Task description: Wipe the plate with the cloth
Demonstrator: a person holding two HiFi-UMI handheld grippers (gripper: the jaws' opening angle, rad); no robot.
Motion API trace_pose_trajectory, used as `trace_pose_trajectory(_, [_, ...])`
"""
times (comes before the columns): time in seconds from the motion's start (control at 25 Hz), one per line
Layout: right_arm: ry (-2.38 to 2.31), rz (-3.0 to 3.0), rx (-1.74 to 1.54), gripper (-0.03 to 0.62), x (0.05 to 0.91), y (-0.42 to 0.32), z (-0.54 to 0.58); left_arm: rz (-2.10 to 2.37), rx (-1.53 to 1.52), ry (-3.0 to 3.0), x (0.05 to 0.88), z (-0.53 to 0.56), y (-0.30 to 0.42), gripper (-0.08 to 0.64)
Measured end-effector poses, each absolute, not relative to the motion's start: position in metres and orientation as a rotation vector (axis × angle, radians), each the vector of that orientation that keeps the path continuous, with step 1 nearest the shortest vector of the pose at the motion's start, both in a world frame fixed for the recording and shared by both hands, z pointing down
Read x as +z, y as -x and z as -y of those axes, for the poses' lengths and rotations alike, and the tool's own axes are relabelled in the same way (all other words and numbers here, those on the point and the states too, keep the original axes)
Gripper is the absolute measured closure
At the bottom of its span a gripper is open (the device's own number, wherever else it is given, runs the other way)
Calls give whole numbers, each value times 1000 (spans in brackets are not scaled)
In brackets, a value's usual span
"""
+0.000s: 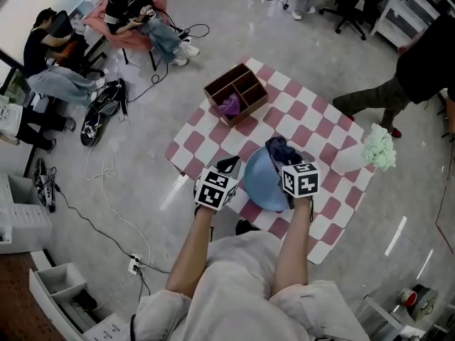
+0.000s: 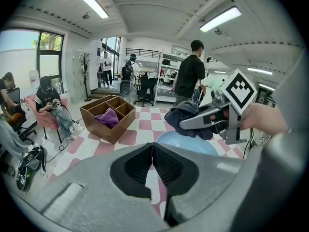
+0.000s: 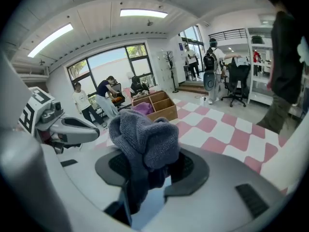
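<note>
Plate (image 1: 259, 185) on checked mat (image 1: 313, 112) | right gripper (image 3: 147, 167) pinches cloth (image 3: 142, 134) over it | left gripper (image 2: 152, 159) pressed together | box (image 1: 237, 93) behind

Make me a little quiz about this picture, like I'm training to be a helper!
1. What do the right gripper's jaws hold?
A a sponge
B a cloth
C a spoon
2. True or false: the plate is red.
3. Fill in: the fabric in the box is coloured ____.

Key: 1 B. 2 false, it is blue. 3 purple.
</note>
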State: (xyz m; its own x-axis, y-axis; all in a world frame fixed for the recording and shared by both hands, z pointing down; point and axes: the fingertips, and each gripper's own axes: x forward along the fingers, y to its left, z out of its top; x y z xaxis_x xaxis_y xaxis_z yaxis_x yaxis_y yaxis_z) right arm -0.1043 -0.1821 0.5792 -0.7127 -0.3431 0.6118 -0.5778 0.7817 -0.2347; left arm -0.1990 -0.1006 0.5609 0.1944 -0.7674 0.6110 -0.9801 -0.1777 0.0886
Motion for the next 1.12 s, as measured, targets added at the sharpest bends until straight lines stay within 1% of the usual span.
trace_pose_trajectory(0.24, [-628,2404,516,411,592,124,194,1537,551,-1984,584,115,207,549])
trace_pose_trajectory(0.4, [-698,2400,538,411,599,115,209,1489,460,-1960,595,125,208,549])
trace_pose_trajectory(0.72, [-769,2352,573,411,612,88,212,1388,461,-1929,623,132,201,549])
trace_pose_trajectory(0.88, [-805,2346,608,411,619,79,213,1315,343,-1955,627,146,194,548])
trace_pose_trajectory(1.12, [-823,2362,649,411,612,61,209,1212,503,-2008,648,167,183,548])
